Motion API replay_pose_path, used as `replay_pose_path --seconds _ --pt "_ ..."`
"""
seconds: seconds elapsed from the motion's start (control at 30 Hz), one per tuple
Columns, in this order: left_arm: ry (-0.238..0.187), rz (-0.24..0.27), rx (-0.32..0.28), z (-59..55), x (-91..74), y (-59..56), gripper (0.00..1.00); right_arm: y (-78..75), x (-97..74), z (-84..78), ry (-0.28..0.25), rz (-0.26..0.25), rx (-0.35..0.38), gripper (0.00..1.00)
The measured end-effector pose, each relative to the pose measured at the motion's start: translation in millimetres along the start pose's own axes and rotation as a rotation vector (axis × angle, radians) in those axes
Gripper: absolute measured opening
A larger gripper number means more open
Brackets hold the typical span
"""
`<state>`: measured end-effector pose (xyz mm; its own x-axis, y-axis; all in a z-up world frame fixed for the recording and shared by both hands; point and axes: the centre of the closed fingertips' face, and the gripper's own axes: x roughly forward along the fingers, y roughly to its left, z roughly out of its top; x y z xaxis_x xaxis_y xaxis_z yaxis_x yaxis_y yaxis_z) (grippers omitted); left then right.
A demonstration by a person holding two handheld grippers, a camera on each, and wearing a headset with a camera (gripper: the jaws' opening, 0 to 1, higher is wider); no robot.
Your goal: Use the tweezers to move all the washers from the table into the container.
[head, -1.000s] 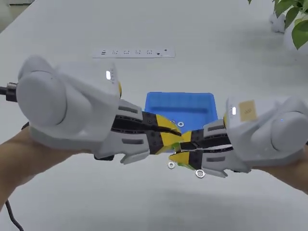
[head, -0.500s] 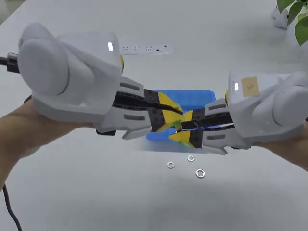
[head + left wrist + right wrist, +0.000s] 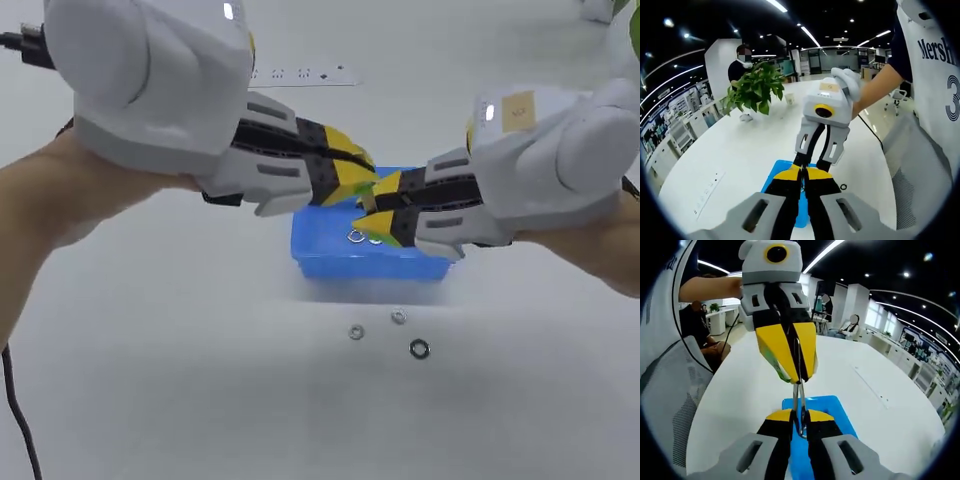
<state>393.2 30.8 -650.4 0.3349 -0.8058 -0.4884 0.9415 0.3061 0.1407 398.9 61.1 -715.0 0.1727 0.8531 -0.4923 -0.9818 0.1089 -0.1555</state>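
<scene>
The left gripper (image 3: 366,180) and right gripper (image 3: 374,212) meet tip to tip above the blue container (image 3: 330,262). Both have their jaws closed on the tweezers (image 3: 799,390), which run between them. Two washers (image 3: 356,237) lie inside the container near its front wall, and three loose washers (image 3: 419,348) lie on the table (image 3: 180,390) just in front of it.

container (image 3: 340,265) on table (image 3: 150,400) | washers (image 3: 356,236) inside | three loose washers (image 3: 398,317) before it | power strip (image 3: 300,74) behind
</scene>
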Motion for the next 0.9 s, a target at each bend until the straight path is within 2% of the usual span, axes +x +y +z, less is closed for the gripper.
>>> replay_pose_path --seconds 0.27,0.57,0.7,0.9 --pt "0.030 -0.023 -0.023 -21.9 18.8 16.0 0.06 -13.6 18.1 -23.1 0.023 0.006 0.033 0.11" --pt "0.061 -0.045 -0.041 -46.8 33.4 25.5 0.06 -18.6 35.2 -42.3 0.044 0.021 0.066 0.11" --pt "0.064 -0.048 -0.064 -50.9 36.0 28.0 0.06 -19.3 38.6 -47.3 0.048 0.028 0.083 0.11" --pt "0.074 -0.052 -0.063 -54.3 40.1 27.7 0.06 -18.8 39.3 -52.5 0.061 0.029 0.089 0.11"
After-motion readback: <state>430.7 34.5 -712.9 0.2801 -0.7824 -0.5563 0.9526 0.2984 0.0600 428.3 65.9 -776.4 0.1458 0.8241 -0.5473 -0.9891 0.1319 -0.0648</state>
